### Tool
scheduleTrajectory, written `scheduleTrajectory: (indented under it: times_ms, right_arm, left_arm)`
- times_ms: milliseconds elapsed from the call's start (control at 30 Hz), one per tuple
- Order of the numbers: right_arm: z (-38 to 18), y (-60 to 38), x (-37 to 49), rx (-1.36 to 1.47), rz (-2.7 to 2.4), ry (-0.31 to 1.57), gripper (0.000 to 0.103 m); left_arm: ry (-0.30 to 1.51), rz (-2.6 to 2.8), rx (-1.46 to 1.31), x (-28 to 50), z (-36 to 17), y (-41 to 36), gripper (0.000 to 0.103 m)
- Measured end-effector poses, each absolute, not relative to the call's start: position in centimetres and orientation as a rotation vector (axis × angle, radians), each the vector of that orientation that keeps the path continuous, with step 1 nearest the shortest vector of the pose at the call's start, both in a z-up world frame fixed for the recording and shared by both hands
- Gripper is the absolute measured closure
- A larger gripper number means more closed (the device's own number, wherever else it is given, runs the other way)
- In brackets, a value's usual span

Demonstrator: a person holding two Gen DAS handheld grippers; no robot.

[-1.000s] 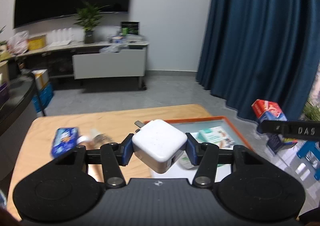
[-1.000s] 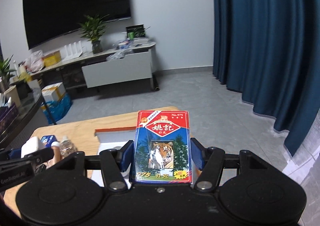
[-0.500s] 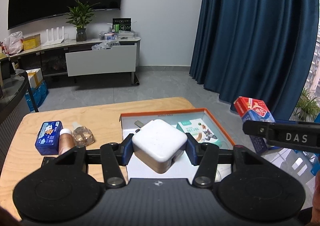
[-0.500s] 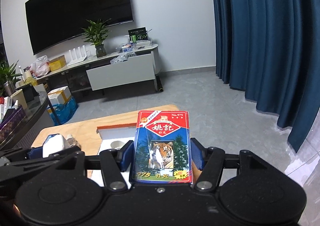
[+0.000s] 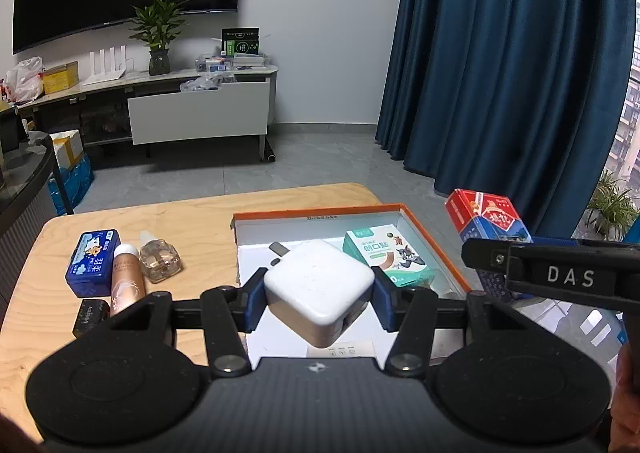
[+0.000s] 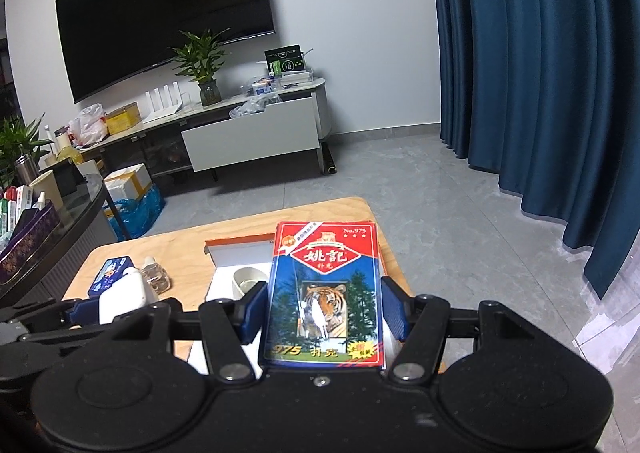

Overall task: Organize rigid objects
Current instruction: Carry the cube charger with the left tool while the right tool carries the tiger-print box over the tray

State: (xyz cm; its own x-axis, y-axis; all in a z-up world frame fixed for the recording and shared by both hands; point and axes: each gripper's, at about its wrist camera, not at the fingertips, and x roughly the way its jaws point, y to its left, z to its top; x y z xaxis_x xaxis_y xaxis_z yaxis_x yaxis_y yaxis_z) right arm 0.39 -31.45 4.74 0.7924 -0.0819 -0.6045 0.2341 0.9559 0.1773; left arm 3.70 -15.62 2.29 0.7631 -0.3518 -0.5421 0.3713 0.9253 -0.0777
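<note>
My left gripper (image 5: 318, 301) is shut on a white power adapter (image 5: 318, 285), held above the near half of an orange-rimmed white box (image 5: 316, 211) on the wooden table (image 5: 192, 225). A green plaster box (image 5: 384, 253) lies inside the box at its right. My right gripper (image 6: 324, 307) is shut on a red and blue card pack with a tiger picture (image 6: 326, 289), held over the box's right side; the left wrist view shows the same card pack (image 5: 486, 219) at right. A white cup (image 6: 248, 280) sits in the box.
On the table left of the box lie a blue tissue pack (image 5: 93, 261), a copper tube (image 5: 126, 279), a small glass bottle (image 5: 160, 259) and a black item (image 5: 91, 316). Beyond the table are grey floor, a TV cabinet (image 5: 200, 117) and blue curtains (image 5: 500, 73).
The left gripper with the adapter has shifted right over the box, so the box now lies straight under it. The right gripper with the card pack has stayed about where it was.
</note>
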Motion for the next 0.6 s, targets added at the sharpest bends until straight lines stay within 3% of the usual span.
scheduleTrajectory:
  times_ms: [600]
  right_arm:
    - [4.51,-31.57,0.54,0.255,-0.176,0.649,0.032]
  left_arm:
    - [0.595,-0.405,0.032,3.46,2.19,-15.71,0.049]
